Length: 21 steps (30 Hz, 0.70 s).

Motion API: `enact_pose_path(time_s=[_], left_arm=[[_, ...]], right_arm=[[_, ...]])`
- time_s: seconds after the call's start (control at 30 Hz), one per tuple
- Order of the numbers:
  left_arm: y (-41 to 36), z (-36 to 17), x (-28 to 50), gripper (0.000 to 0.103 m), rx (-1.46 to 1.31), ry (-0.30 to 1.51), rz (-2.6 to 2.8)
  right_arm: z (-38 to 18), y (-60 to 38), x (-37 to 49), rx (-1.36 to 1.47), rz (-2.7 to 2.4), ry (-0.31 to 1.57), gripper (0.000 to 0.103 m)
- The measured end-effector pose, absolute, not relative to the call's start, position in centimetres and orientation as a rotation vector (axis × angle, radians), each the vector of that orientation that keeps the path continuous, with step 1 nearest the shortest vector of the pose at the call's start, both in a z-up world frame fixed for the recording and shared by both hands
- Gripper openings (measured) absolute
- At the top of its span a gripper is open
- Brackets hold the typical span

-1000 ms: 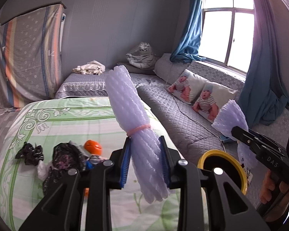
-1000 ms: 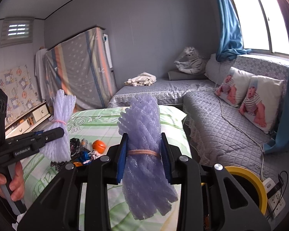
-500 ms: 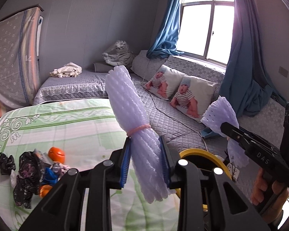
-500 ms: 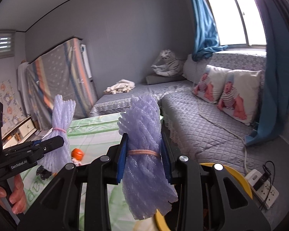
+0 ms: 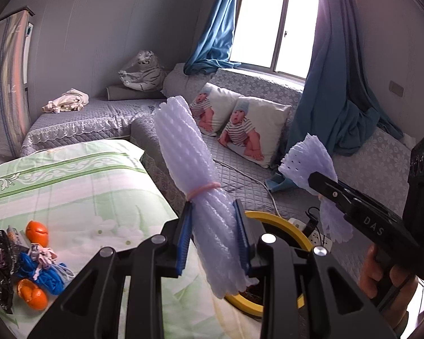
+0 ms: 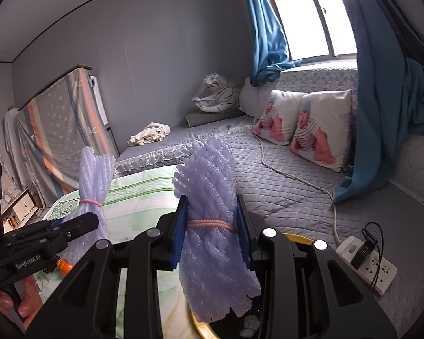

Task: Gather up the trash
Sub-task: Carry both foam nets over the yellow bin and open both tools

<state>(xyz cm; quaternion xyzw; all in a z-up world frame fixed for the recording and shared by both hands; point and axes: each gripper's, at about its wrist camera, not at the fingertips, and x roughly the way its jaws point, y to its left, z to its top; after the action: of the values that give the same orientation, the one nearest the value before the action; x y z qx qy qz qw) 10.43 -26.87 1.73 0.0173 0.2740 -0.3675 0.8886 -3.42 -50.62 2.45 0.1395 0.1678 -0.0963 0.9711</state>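
Above the yellow-rimmed bin (image 5: 279, 220): two foam-net bundles, one clamped in left gripper (image 5: 214, 237), one (image 6: 212, 220) in right gripper (image 6: 210, 236); two orange peels (image 5: 36, 230) on bed.

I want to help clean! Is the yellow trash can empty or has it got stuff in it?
Not empty. The yellow trash can has some pale scraps in its dark inside; how full, cannot tell.

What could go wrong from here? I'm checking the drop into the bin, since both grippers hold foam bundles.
1. The left gripper grips its long foam bundle low, and only part of the bin lies beneath; released now, it may tip onto the bed.
2. The right bundle sits near the bin's rim, beside the power strip, and could land there.
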Motion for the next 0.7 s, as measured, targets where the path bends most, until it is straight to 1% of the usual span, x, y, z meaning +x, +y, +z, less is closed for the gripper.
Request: enact_pose_path(time_s=[0.7], left_arm=[[-34.8,-2.7,9.9,0.027,0.132,0.658,-0.868]], right_arm=[[-2.8,-56.7,-4.0,0.401,-0.323,0.419,0.031]])
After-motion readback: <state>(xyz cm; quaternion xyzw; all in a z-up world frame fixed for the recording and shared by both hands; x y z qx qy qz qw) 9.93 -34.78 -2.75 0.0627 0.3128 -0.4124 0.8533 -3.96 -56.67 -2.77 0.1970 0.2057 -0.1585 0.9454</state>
